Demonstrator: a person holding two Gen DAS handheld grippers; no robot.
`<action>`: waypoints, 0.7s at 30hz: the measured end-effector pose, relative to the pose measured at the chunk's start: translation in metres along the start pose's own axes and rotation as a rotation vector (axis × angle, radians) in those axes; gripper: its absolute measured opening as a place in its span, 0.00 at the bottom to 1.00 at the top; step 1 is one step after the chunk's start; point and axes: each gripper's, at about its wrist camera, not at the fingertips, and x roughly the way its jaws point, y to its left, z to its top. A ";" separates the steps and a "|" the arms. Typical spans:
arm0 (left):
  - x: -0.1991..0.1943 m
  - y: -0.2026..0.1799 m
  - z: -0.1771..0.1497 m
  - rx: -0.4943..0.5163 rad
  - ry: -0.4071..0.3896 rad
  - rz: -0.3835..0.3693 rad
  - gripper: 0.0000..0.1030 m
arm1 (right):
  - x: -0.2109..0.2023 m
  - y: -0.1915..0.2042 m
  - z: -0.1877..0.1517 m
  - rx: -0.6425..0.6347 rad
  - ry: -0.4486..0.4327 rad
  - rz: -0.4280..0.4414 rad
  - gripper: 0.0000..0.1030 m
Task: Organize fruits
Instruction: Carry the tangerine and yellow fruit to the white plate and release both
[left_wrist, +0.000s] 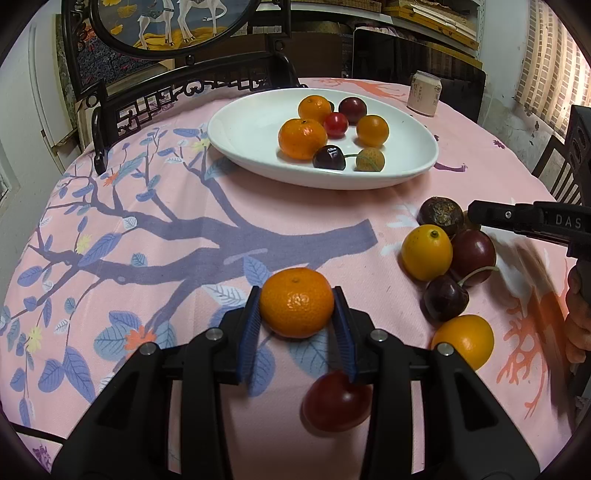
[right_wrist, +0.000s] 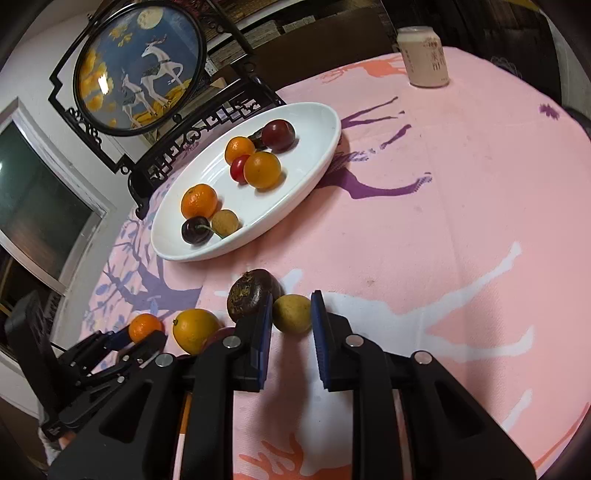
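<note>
My left gripper (left_wrist: 296, 295) is shut on a mandarin (left_wrist: 295, 302), its blue pads pressed against both sides, low at the pink cloth. In the right wrist view the left gripper (right_wrist: 144, 339) shows at the lower left with that mandarin (right_wrist: 144, 326). The right gripper (right_wrist: 291, 299) is shut on a small tan fruit (right_wrist: 291, 314) next to a dark passion fruit (right_wrist: 253, 295). The white oval plate (left_wrist: 258, 122) (right_wrist: 295, 147) farther back holds several fruits. Loose on the cloth lie a yellow citrus (left_wrist: 426, 253), a dark plum (left_wrist: 472, 256), a cherry (left_wrist: 445, 297), an orange (left_wrist: 463, 341) and a red plum (left_wrist: 336, 402).
A pale drink can (left_wrist: 424, 94) (right_wrist: 424, 55) stands beyond the plate. A dark carved screen with a deer painting (left_wrist: 166, 22) (right_wrist: 136, 70) rises at the table's far left edge. A person's hand (left_wrist: 580, 321) shows at the right edge.
</note>
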 end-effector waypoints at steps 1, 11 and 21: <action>0.000 0.000 0.000 0.000 0.000 0.000 0.37 | 0.001 -0.001 0.000 0.007 0.005 0.004 0.23; -0.006 0.001 0.001 0.004 -0.031 0.029 0.36 | -0.010 0.007 -0.004 -0.011 -0.032 -0.007 0.25; -0.009 0.013 0.098 -0.087 -0.162 0.104 0.37 | -0.017 0.048 0.053 -0.126 -0.191 -0.112 0.25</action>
